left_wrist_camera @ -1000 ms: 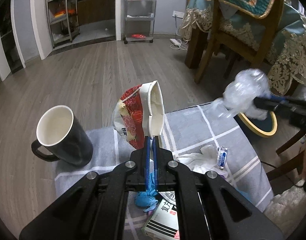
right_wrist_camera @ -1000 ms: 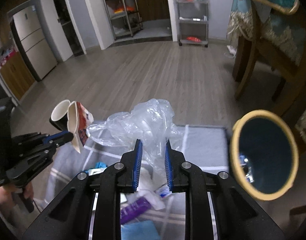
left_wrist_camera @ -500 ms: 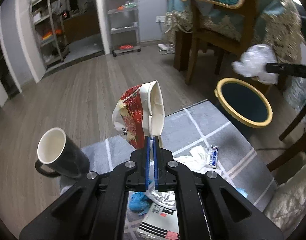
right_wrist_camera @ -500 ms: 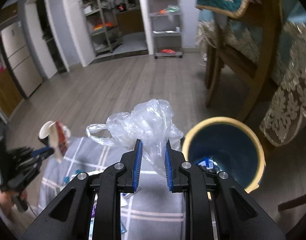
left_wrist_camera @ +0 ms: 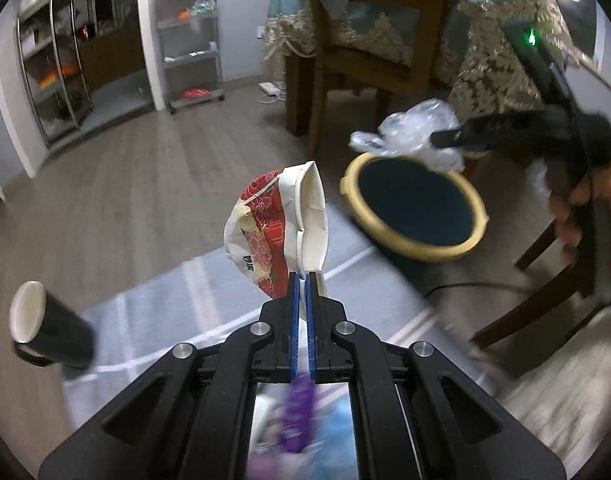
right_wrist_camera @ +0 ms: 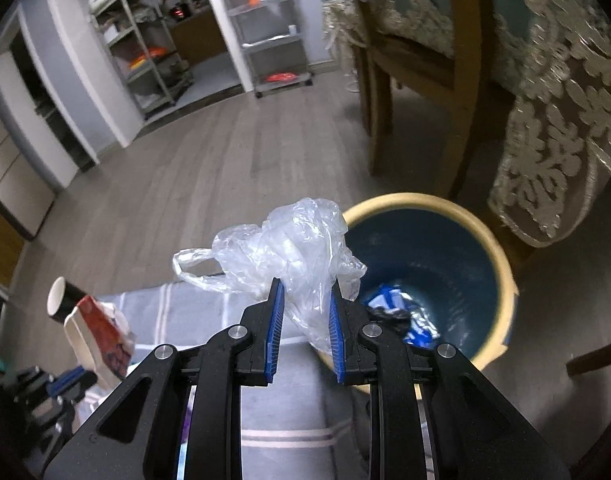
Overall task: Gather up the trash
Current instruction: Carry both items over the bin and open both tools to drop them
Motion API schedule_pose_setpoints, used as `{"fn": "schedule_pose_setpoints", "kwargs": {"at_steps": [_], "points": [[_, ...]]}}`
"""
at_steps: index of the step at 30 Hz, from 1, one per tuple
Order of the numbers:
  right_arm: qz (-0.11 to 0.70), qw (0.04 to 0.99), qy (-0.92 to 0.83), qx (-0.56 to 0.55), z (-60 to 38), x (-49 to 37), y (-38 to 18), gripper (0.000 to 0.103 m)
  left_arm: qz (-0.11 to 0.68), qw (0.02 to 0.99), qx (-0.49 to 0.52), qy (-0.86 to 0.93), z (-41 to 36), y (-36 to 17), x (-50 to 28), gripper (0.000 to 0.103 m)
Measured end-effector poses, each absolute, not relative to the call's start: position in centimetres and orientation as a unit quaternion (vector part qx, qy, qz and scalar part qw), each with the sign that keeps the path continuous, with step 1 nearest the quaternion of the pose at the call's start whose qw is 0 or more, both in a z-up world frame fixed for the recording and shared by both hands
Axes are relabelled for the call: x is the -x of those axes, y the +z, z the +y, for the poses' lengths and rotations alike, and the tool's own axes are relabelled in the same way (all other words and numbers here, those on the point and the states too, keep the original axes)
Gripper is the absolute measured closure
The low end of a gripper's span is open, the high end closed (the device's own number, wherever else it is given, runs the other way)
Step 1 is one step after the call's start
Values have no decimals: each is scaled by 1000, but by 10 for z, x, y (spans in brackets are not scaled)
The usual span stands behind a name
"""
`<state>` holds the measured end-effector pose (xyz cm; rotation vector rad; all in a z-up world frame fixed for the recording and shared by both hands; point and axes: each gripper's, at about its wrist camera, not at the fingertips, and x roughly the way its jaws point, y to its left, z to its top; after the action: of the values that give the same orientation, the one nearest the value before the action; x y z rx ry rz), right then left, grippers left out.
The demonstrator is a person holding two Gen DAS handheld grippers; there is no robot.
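A squashed paper noodle cup (left_wrist_camera: 283, 226), white inside with a red wrapper printed in pale flower shapes, sits between blue-padded black fingers (left_wrist_camera: 292, 322), and a crumpled clear plastic bag (right_wrist_camera: 293, 248) shows milky white against a round bin (right_wrist_camera: 501, 248) with a yellow rim and dark teal-blue inside that holds blue-and-white wrappers (right_wrist_camera: 401, 312). A black mug (left_wrist_camera: 45, 330) with a cream-white inside stands on a grey mat (right_wrist_camera: 209, 312) crossed by white lines, over grey-brown wood-grain flooring (left_wrist_camera: 145, 176). A teal tablecloth (right_wrist_camera: 561, 120) carries a cream lace trim.
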<state>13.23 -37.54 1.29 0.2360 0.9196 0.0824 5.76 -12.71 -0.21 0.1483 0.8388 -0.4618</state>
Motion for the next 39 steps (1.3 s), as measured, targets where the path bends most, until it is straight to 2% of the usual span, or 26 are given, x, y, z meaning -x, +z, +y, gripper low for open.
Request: {"fn": "schedule_pose_setpoints", "kwargs": {"at_steps": [8, 13, 21, 26, 31, 39], "points": [[446, 891, 17, -89, -391, -143, 4, 81, 403, 871, -109, -258, -204, 4, -77, 100], [449, 887, 7, -109, -411, -148, -9, 81, 412, 859, -121, -278, -241, 0, -99, 100], [492, 856, -47, -150, -450, -157, -48, 80, 424, 843, -158, -290, -276, -29, -125, 100], [487, 857, -84, -143, -456, -155, -48, 80, 439, 834, -156, -296, -298, -47, -142, 100], [491, 836, -122, -212, -485, -147, -60, 80, 451, 822, -168, -305, -316, -64, -146, 100], [477, 842, -129, -216, -488, -146, -55, 79, 423, 836, -155, -313, -325, -59, -148, 100]]}}
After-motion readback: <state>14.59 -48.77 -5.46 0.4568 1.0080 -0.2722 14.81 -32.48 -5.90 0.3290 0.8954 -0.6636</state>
